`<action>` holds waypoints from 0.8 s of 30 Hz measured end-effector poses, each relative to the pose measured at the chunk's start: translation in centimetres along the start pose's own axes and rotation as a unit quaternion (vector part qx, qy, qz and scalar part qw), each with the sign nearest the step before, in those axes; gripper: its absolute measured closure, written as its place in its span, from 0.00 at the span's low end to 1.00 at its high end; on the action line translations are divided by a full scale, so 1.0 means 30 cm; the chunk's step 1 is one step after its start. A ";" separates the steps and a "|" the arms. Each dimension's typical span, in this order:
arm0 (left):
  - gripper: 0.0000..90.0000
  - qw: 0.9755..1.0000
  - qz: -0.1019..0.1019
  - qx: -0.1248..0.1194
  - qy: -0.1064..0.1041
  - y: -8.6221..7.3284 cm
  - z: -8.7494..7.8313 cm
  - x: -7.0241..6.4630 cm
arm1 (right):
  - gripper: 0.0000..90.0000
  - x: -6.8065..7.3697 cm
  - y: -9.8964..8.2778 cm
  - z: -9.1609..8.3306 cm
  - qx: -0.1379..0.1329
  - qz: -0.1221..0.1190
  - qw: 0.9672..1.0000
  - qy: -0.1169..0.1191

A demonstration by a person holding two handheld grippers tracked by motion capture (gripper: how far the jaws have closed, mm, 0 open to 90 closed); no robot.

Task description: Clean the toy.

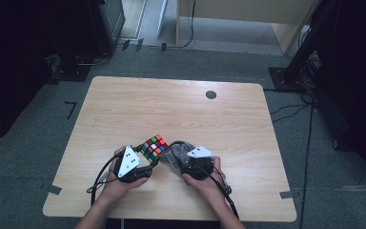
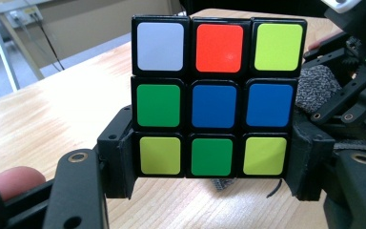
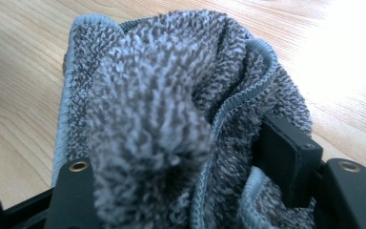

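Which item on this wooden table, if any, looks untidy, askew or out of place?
The grey terry cloth is crumpled in a bunched heap between the right gripper's jaws rather than lying flat. The multicoloured puzzle cube in the left gripper has scrambled colours and sits tilted off the light wooden table. Nothing looks spilled or damaged.

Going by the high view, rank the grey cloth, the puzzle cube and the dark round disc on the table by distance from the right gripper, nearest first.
1. Grey cloth: bunched between the right gripper's jaws.
2. Puzzle cube: just beyond the cloth, toward the left gripper, which clamps it.
3. Dark round disc: near the table's far edge, well apart.
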State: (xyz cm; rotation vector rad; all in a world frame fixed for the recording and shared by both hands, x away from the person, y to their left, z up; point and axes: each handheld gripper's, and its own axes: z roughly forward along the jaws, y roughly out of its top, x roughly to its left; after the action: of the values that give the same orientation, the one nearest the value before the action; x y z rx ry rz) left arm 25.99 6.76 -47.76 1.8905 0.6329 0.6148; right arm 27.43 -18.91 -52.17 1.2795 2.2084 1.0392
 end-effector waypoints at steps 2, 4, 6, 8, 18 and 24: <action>0.38 1.000 -0.008 -0.001 -0.002 -0.001 -0.001 0.004 | 0.56 -0.003 -0.001 -0.005 -0.001 0.000 1.000 0.001; 0.37 1.000 -0.015 -0.002 -0.005 0.000 -0.001 0.007 | 0.69 -0.007 -0.003 -0.011 -0.001 0.000 1.000 0.004; 0.38 1.000 -0.019 -0.006 -0.009 0.001 -0.002 0.008 | 0.79 -0.017 -0.003 -0.020 0.001 0.011 1.000 0.009; 0.38 1.000 -0.018 -0.007 -0.016 0.002 -0.004 0.008 | 0.82 -0.028 -0.006 -0.026 -0.002 0.032 0.999 0.019; 0.38 0.999 0.013 0.015 -0.047 -0.001 0.016 -0.036 | 0.83 -0.038 0.073 -0.207 -0.173 0.081 0.976 0.107; 0.38 0.997 0.033 0.027 -0.068 0.006 0.032 -0.080 | 0.82 0.072 0.133 -0.291 -0.207 -0.004 0.967 0.147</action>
State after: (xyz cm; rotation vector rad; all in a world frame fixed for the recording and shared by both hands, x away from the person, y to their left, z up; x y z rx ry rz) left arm 24.91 4.46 -48.28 1.9909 0.5045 0.5110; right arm 23.05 -19.37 -43.39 0.9776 2.0332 1.6721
